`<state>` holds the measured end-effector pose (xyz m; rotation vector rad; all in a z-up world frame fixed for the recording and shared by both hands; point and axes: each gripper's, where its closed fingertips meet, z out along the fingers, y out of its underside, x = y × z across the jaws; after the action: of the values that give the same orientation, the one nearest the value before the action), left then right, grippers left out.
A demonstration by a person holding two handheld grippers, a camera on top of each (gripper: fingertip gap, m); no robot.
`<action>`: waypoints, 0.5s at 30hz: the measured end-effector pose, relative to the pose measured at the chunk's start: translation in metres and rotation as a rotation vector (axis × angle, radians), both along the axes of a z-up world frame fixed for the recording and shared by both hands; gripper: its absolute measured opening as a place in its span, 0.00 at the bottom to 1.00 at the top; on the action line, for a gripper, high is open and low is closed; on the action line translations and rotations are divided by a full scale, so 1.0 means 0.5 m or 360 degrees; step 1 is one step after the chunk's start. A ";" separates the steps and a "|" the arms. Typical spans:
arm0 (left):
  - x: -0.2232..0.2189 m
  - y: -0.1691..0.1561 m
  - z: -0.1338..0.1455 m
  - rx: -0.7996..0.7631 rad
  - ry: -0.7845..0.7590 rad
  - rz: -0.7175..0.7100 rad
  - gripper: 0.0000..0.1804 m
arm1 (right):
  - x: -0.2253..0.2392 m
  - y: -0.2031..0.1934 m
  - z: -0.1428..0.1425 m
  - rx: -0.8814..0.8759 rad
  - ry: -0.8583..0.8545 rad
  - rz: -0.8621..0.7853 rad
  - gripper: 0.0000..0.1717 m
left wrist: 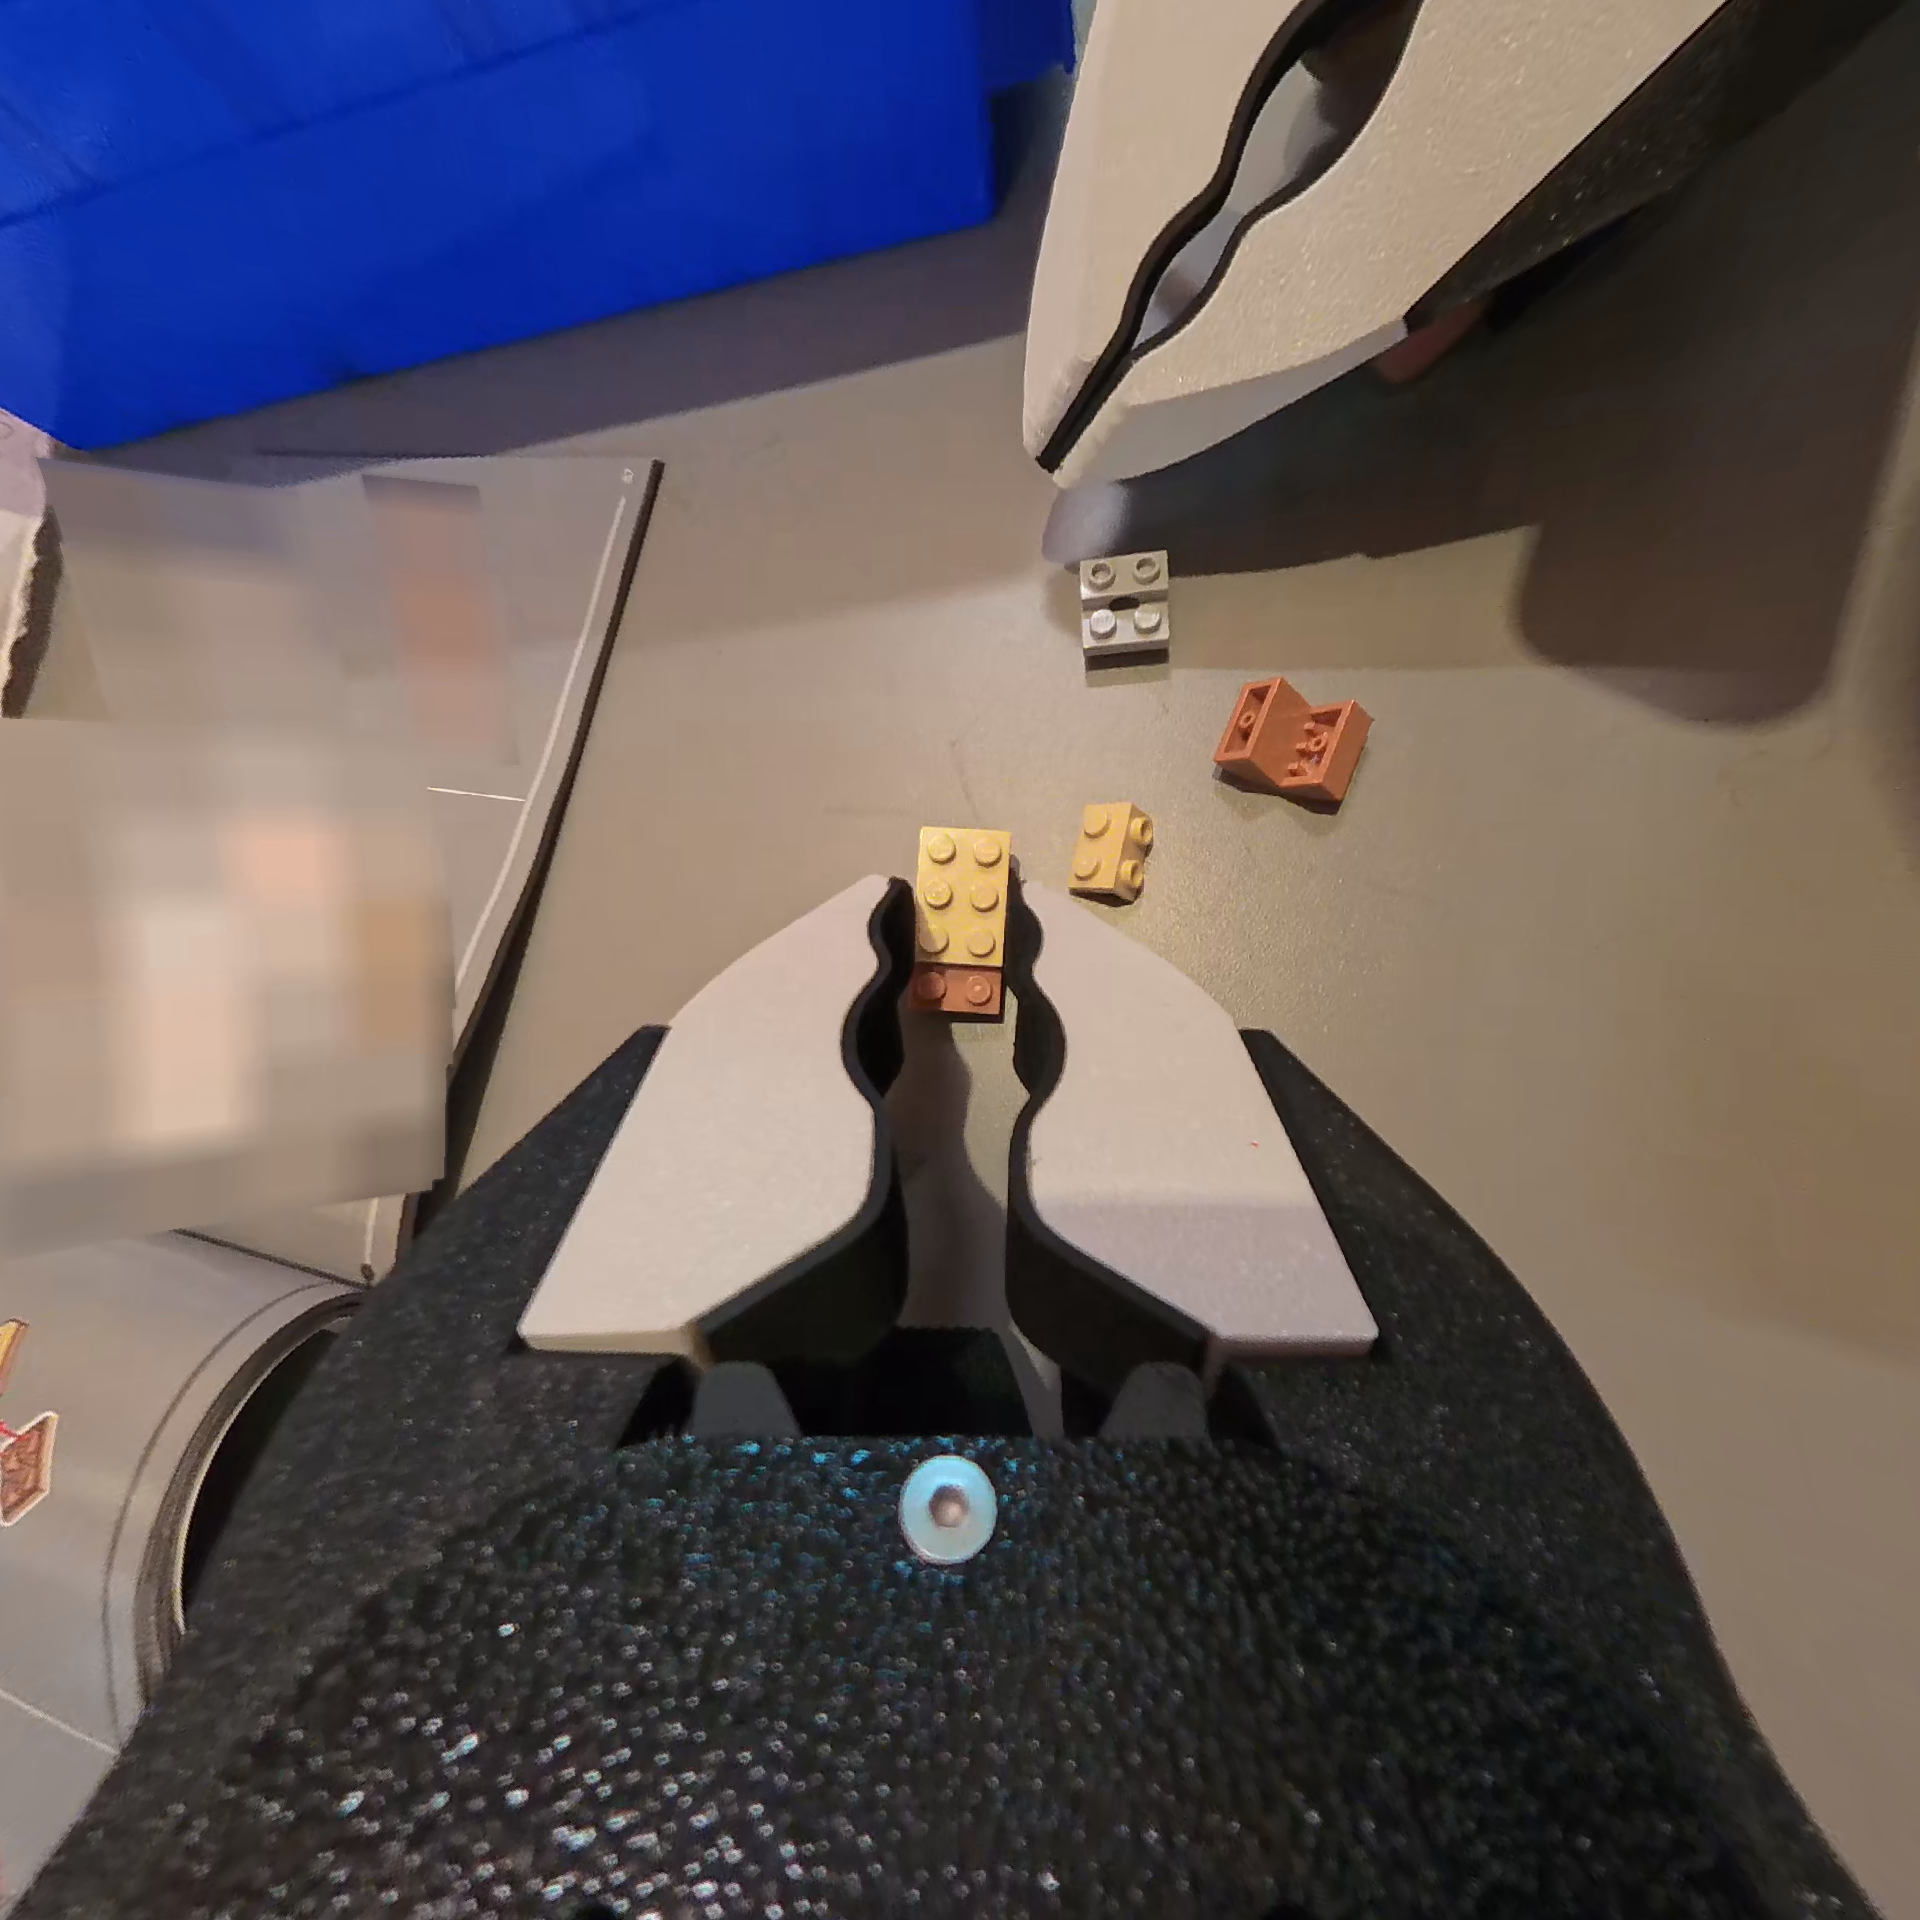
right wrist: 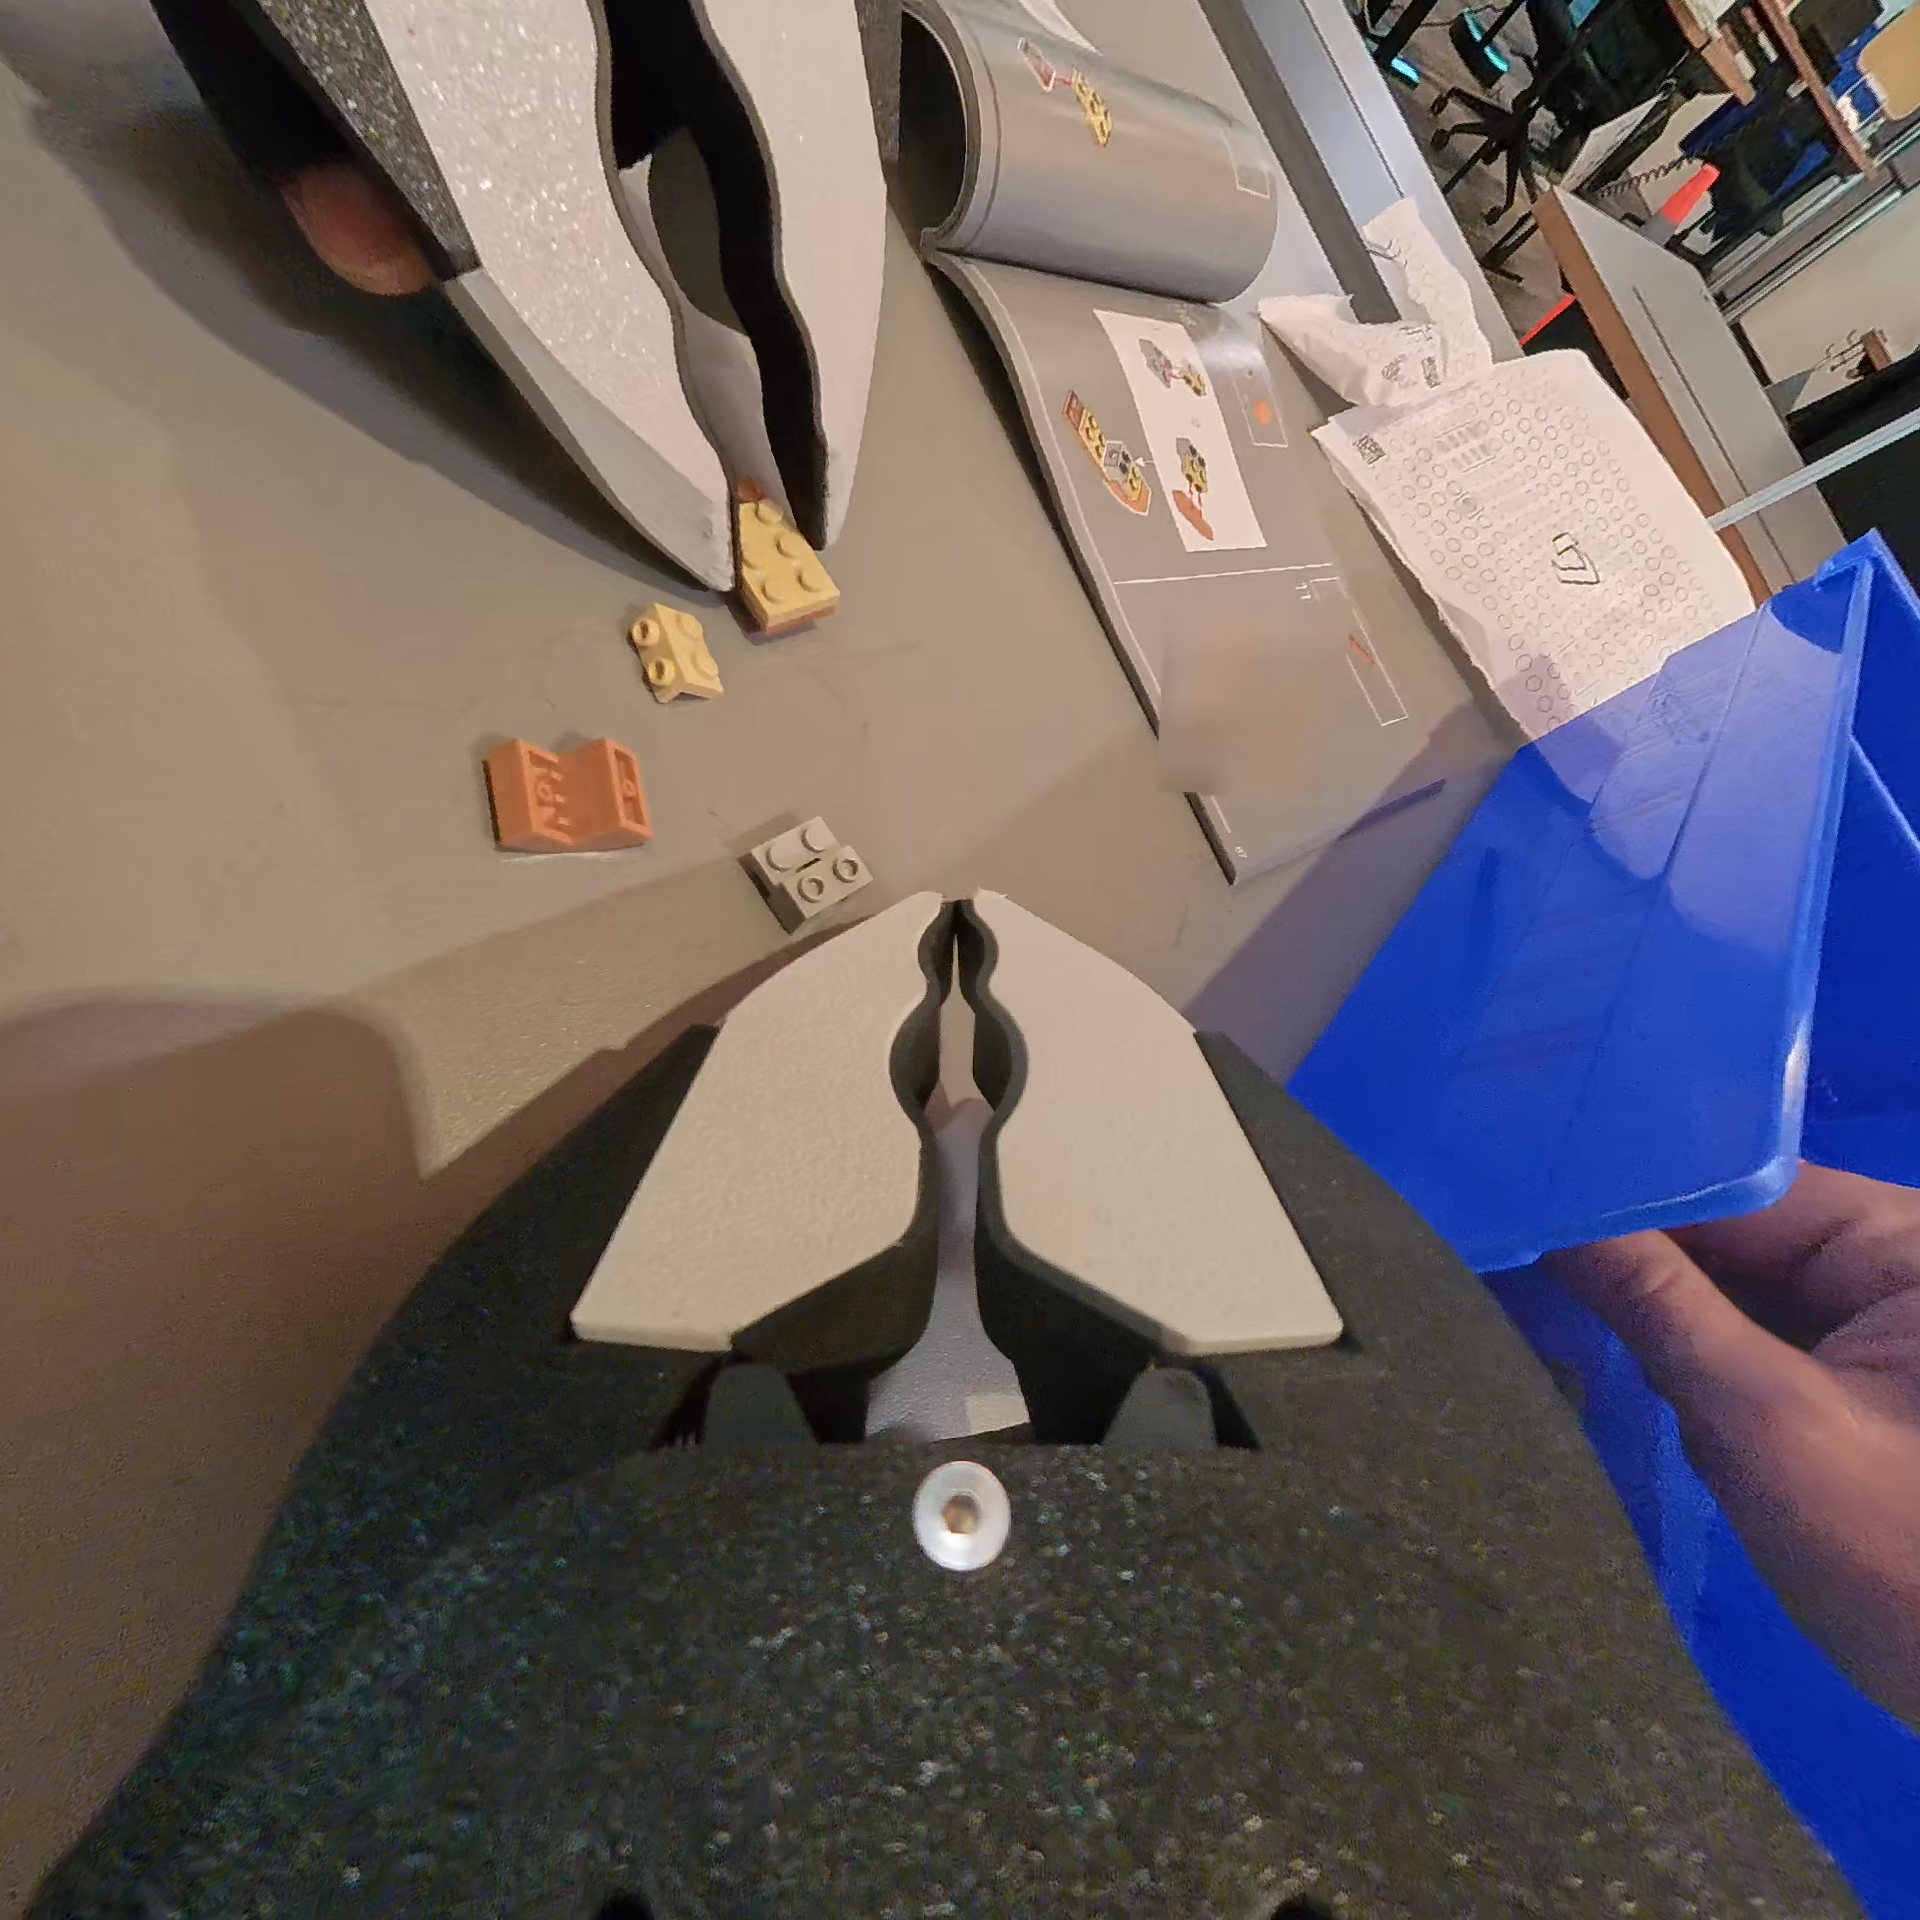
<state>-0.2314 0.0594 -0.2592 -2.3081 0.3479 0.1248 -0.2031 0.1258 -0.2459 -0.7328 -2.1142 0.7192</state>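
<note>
My left gripper (left wrist: 958, 902) is shut on a tan six-stud brick (left wrist: 964, 891) that sits on a brown piece (left wrist: 958, 989). Both pads press its long sides, low over the grey table (left wrist: 790, 727). The right wrist view shows the same grasp (right wrist: 777, 540), with the tan brick (right wrist: 787, 566) sticking out past the fingertips. My right gripper (right wrist: 956, 912) is shut with nothing between its pads, just beside a grey bracket piece (right wrist: 810, 868). It also shows in the left wrist view (left wrist: 1051, 457), above that grey piece (left wrist: 1124, 608).
A small tan brick (left wrist: 1110, 850) and an upturned brown piece (left wrist: 1291, 743) lie right of my left gripper. A blue bin (right wrist: 1558, 987) stands at the right, with a hand (right wrist: 1787, 1403) by it. An open booklet (right wrist: 1195, 540) and white paper bags (right wrist: 1517, 499) lie behind. The left gripper's tips are roughly 8 centimetres from the right gripper's.
</note>
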 end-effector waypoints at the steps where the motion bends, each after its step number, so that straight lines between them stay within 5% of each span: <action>1: 0.000 0.000 0.001 0.0002 -0.0001 -0.0001 0.09 | 0.000 0.000 0.000 0.0000 0.0000 0.0001 0.00; 15: 0.002 0.005 0.001 0.0017 0.0036 -0.0014 0.09 | 0.001 -0.003 -0.002 0.0018 0.0001 0.0016 0.00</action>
<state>-0.2304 0.0617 -0.2585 -2.2957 0.3682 0.1479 -0.2024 0.1245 -0.2468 -0.7164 -2.1213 0.7125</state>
